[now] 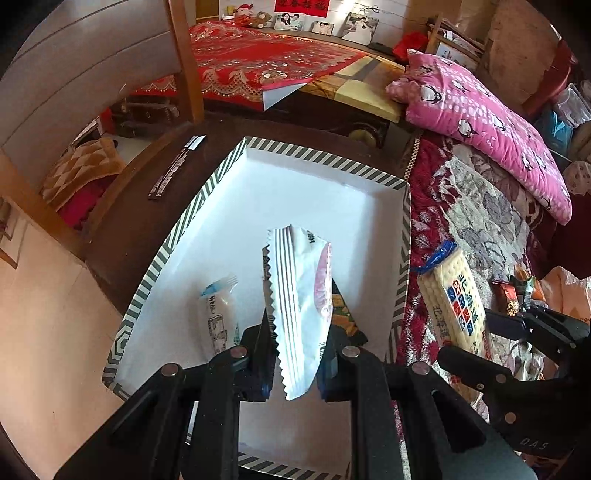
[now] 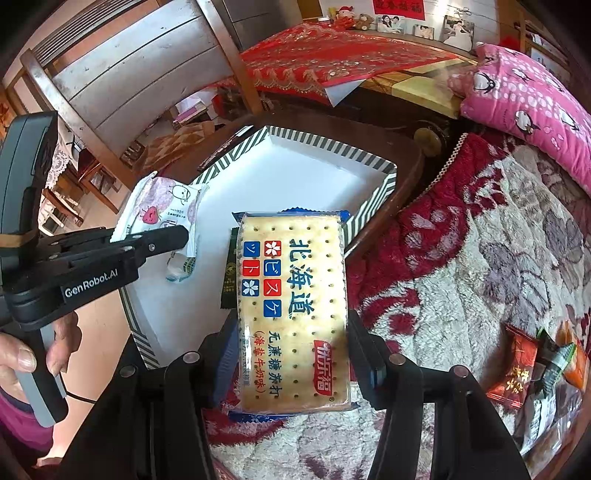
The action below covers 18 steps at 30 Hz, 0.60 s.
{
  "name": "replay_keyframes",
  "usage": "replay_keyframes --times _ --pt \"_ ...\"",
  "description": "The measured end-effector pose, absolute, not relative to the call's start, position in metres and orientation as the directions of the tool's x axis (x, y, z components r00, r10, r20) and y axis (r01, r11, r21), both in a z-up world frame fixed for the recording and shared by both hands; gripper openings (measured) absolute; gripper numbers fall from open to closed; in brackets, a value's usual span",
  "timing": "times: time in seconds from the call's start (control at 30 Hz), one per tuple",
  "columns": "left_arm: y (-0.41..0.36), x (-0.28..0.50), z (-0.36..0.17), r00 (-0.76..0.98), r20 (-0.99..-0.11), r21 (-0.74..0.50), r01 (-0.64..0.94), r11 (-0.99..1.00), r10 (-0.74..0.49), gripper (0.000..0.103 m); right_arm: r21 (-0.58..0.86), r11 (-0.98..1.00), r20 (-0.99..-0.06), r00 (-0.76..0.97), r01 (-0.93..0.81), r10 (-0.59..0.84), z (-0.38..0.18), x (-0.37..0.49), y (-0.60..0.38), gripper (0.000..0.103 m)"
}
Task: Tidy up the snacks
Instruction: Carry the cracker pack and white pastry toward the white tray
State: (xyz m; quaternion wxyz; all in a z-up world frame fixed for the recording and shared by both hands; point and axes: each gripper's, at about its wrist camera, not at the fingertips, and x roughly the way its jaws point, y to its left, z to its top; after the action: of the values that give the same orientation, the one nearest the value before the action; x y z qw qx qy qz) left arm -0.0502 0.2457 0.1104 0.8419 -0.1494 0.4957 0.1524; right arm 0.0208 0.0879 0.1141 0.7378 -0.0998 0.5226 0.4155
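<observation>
Blanketed bed beneath us, we hold a cracker pack (image 2: 293, 314) clamped in our right gripper (image 2: 291, 354) and a white snack pouch (image 1: 301, 317) pinched in our left gripper (image 1: 295, 363) over the striped box (image 1: 207, 192), where two packets lie, with a pink pillow (image 1: 480, 110) beyond.

Bedroom things around the work place

A pink penguin pillow (image 1: 484, 122) lies at the upper right, on a red-and-cream floral blanket (image 2: 480, 266). A red embroidered cloth (image 1: 258, 62) covers the top centre, with framed photos (image 1: 360, 27) and a teddy bear (image 1: 261, 19) behind it.
</observation>
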Motion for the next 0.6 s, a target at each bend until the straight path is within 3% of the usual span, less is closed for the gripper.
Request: replay_keyframes --times 0.6 --pt "0.267 -0.052 0.096 0.435 -0.894 -0.103 -0.435 0.894 0.109 0.016 0.275 0.591 -0.867 0.071 -0.759 0.494 0.112 0.023 0.135 0.059"
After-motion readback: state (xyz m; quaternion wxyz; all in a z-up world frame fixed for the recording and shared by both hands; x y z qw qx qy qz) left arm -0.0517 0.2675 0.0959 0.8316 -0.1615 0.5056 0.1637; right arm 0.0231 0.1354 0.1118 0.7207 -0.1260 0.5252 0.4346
